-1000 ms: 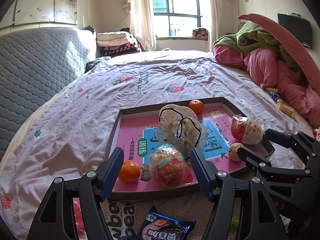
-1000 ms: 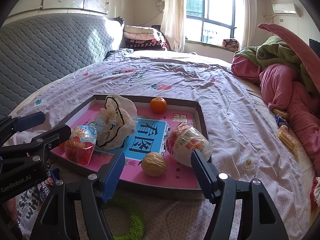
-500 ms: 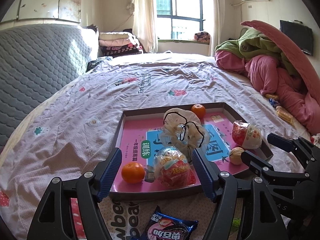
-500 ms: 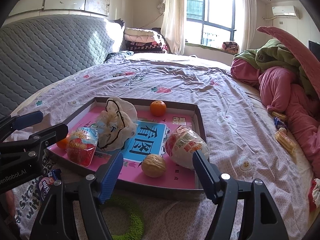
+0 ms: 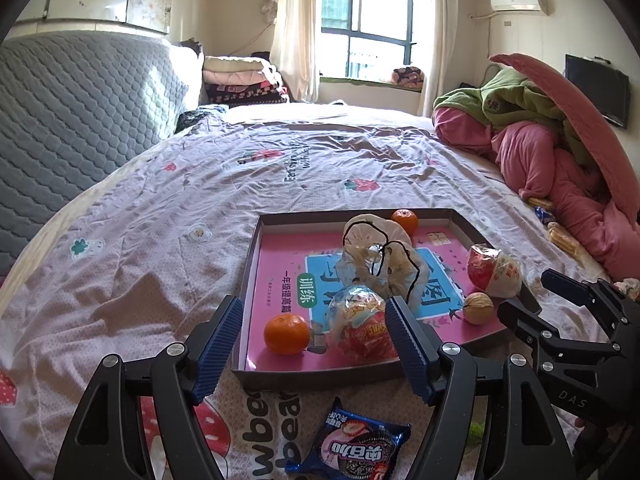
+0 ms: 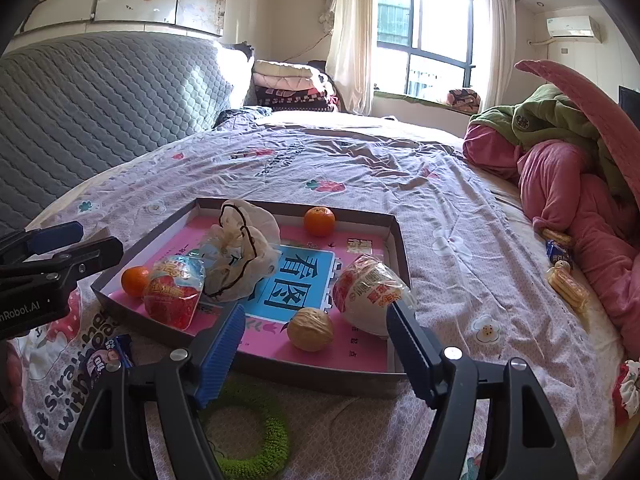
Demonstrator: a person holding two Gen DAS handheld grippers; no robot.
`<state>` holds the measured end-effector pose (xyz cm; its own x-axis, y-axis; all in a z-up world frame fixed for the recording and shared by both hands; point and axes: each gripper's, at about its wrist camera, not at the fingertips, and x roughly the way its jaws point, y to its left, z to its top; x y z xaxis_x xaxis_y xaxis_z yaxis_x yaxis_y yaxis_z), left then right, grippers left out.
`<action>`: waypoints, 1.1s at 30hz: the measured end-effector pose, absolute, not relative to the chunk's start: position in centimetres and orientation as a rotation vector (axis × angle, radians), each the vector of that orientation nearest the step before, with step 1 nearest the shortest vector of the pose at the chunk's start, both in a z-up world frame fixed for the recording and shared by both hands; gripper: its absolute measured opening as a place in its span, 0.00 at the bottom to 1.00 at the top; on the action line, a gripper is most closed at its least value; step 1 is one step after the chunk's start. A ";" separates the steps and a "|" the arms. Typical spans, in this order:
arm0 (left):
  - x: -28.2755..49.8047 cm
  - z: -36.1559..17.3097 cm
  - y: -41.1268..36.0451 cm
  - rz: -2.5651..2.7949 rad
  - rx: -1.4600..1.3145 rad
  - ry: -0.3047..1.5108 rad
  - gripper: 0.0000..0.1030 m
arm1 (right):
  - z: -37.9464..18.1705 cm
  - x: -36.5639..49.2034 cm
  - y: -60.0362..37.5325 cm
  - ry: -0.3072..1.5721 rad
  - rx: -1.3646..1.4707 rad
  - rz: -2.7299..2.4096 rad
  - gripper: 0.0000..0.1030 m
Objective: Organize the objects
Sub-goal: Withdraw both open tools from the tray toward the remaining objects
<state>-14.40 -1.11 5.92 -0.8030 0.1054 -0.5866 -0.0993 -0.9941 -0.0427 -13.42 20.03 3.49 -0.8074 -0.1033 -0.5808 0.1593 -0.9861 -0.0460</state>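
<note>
Blue-padded left gripper (image 5: 314,346) spread wide, empty, hovering at near edge of tray (image 5: 250,264). Between the pads, inside tray: near orange (image 5: 287,334) and red jelly cup (image 5: 362,330). Beyond them: crumpled plastic bag (image 5: 378,264), far orange (image 5: 405,221). Right of pads: walnut (image 5: 478,308), red-white packet (image 5: 494,270). Below pads, on bedsheet (image 5: 160,240), outside tray: cookie packet (image 5: 354,450).

Right wrist view: right gripper (image 6: 316,350) also wide, empty. Walnut (image 6: 310,329) between pads, just ahead; red-white packet (image 6: 370,294) by right pad; jelly cup (image 6: 174,296) left of left pad. Green ring (image 6: 256,440) under the gripper, on sheet, outside tray.
</note>
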 end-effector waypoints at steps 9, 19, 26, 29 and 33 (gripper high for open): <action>-12.8 6.0 -1.5 2.862 -0.941 -0.001 0.73 | 4.1 -12.4 19.9 0.146 0.886 -2.849 0.71; -12.0 4.6 -2.0 2.812 -1.023 -0.056 0.74 | 4.3 -11.3 19.8 0.138 0.884 -2.826 0.71; -11.5 3.4 -2.1 2.798 -1.068 -0.019 0.73 | 3.8 -10.1 19.5 0.169 0.901 -2.794 0.71; -11.3 3.1 -2.0 2.781 -1.084 -0.008 0.73 | 3.5 -9.7 19.3 0.185 0.913 -2.784 0.71; -10.9 2.6 -1.8 2.765 -1.094 0.021 0.73 | 3.0 -9.5 19.3 0.192 0.939 -2.769 0.71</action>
